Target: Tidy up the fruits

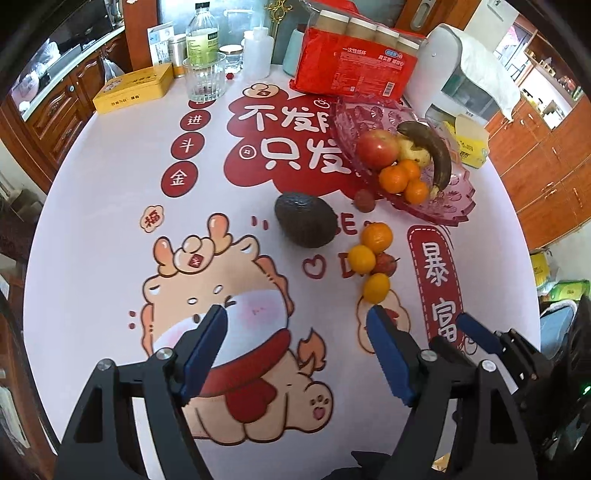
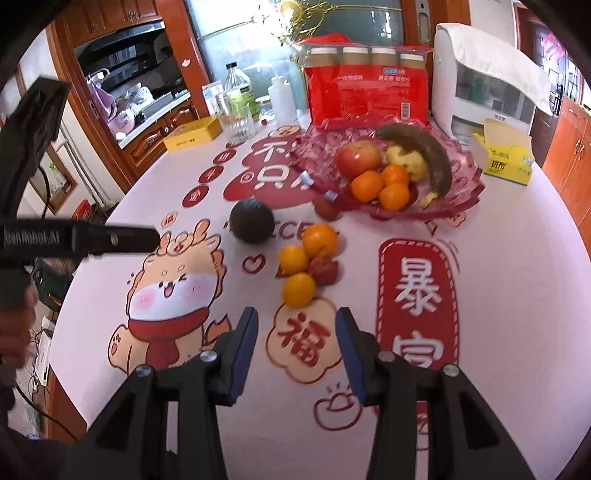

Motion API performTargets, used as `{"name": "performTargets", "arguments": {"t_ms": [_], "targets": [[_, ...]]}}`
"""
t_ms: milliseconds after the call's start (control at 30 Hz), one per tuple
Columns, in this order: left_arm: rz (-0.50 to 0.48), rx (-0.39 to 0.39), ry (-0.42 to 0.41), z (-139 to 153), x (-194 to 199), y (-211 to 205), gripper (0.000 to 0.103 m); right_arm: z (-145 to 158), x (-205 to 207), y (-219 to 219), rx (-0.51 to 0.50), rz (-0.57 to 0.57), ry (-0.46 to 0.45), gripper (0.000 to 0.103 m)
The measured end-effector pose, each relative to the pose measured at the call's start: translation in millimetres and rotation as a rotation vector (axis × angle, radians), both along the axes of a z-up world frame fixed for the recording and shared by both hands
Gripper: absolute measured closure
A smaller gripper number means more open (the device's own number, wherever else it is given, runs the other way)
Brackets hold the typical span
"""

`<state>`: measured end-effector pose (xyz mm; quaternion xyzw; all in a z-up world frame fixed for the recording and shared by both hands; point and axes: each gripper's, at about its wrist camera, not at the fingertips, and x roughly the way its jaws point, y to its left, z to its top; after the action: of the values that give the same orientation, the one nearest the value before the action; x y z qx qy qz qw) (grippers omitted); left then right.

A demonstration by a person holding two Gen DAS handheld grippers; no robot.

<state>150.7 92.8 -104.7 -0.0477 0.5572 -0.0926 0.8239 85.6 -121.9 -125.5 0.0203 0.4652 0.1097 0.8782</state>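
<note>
The counter [image 1: 92,221] carries a printed cover with a cartoon dragon and red Chinese characters. At its far edge stands a white appliance [image 2: 480,74] draped with a cloth, and beside it a red pack of paper cups [image 1: 354,62] leans upright. A pink glass fruit dish [image 1: 454,206] sits just in front of that pack, toward the right side. In the dish lie a darkened banana [image 1: 432,151], a red apple [image 1: 378,149], a yellowish pear [image 2: 406,158] partly behind the banana, and three mandarins [image 1: 395,179] bunched at the near rim.

Both claws hover above the near part of the counter. The left claw [image 1: 297,315] is spread wide with nothing between its blue pads. The right claw [image 2: 297,317] is likewise parted and empty, pointing toward the loose fruit.

On the bare cover, in front of the dish, a dark avocado [image 1: 304,219] lies alone. To its right sits a tight cluster: one orange mandarin [image 2: 319,240], two yellower citrus fruits [image 2: 299,290] and a small red lychee-like fruit [image 2: 324,270], all touching or just beside one another. Another small red fruit [image 1: 364,200] rests against the dish's near edge.

A yellow tin box [image 1: 135,86], a clear glass [image 1: 205,75] and bottles [image 1: 201,33] stand at the far left of the counter; a yellow tissue carton [image 2: 506,158] sits to the right of the dish.
</note>
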Motion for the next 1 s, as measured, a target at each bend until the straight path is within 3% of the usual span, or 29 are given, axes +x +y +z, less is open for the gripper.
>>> {"name": "performTargets", "arguments": {"t_ms": [200,533,833,1000], "targets": [[-0.064,0.037,-0.016,7.8,14.8,7.5,0.017,-17.5,-8.3,16.2,-0.016,0.007,0.011,0.059],[-0.189,0.058,-0.024,17.3,67.6,-6.8,0.016,-38.0,0.3,33.5,-0.087,-0.007,-0.011,0.059],[-0.230,0.087,0.070,-33.2,107.3,-30.6,0.016,-54.8,14.4,36.7,-0.132,-0.050,-0.044,0.059],[-0.223,0.051,0.103,-62.5,121.7,-35.9,0.016,-65.4,23.3,37.0,-0.141,-0.064,-0.051,0.059]]}}
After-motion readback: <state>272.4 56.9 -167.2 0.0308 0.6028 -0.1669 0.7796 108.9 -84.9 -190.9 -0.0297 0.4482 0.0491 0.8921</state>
